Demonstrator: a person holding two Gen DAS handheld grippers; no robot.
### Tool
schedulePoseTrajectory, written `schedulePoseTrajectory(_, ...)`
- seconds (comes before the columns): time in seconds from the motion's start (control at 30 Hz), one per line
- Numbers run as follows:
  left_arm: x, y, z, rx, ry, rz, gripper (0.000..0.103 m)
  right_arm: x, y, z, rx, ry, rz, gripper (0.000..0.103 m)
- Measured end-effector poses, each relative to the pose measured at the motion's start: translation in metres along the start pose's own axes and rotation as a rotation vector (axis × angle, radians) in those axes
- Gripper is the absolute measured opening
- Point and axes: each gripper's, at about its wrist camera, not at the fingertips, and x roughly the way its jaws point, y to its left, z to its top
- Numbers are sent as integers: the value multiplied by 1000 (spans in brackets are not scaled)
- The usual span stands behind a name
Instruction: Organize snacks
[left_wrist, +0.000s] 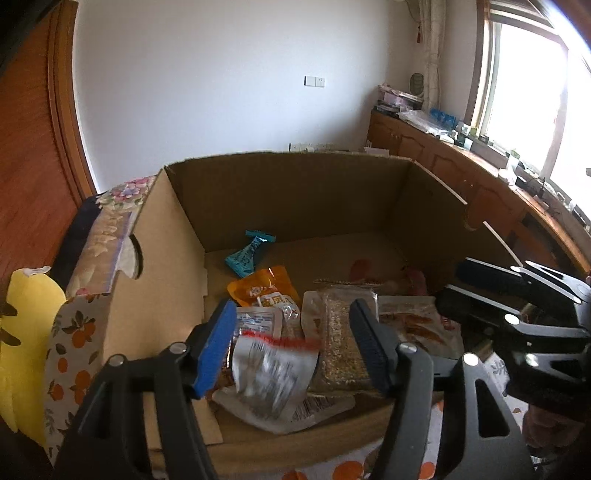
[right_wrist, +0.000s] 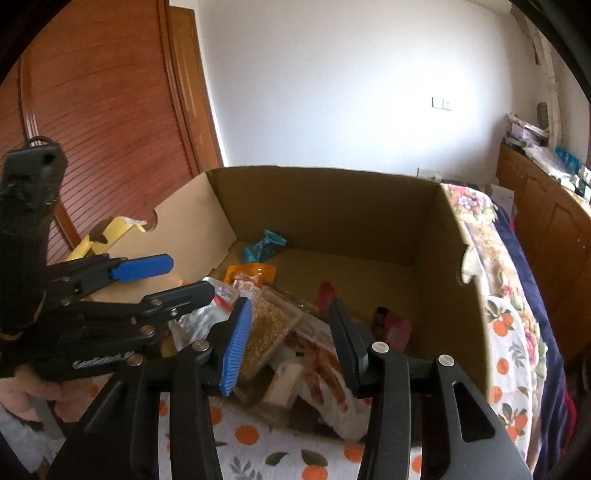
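Left tool (left_wrist: 293, 345) gapes over silver packet (left_wrist: 273, 373), its long axis toward box (left_wrist: 295, 192) back

Bedspread with an orange-and-flower print (right_wrist: 511, 325) under everything, something yellow (left_wrist: 26, 332) just off to one side. Reddish wooden slatted door (right_wrist: 103, 110) behind, white wall with a light switch (left_wrist: 314, 81), wooden cabinets (left_wrist: 454, 173) cluttered on top, below a bright window (left_wrist: 532, 92).

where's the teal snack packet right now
The teal snack packet lies on the cardboard box floor near the back left corner, apart from the pile, just behind the orange packet.
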Motion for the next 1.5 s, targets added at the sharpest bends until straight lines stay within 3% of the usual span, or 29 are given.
schedulePoseTrajectory(0.4, -94, -27, -5, 54, -116, 63, 67, -81, 16, -5, -1, -94, -25, 44)
schedulePoseTrajectory(0.73, -176, -49, -46, 54, -185, 97, 68, -159, 31, -32, 5, -157, -63, 44)
schedulePoseTrajectory(1.13, -236, -65, -97, 53, -225, 121, 72, -225, 56, -82, 13, -185, -103, 47)
schedulePoseTrajectory(1.4, -268, -70, -130, 19, -262, 141, 78, -250, 68, -106, 21, -205, -120, 73)
schedulePoseTrajectory(1.5, -277, -70, -140, 9, -268, 147, 82, -257, 71, -115, 23, -210, -128, 88)
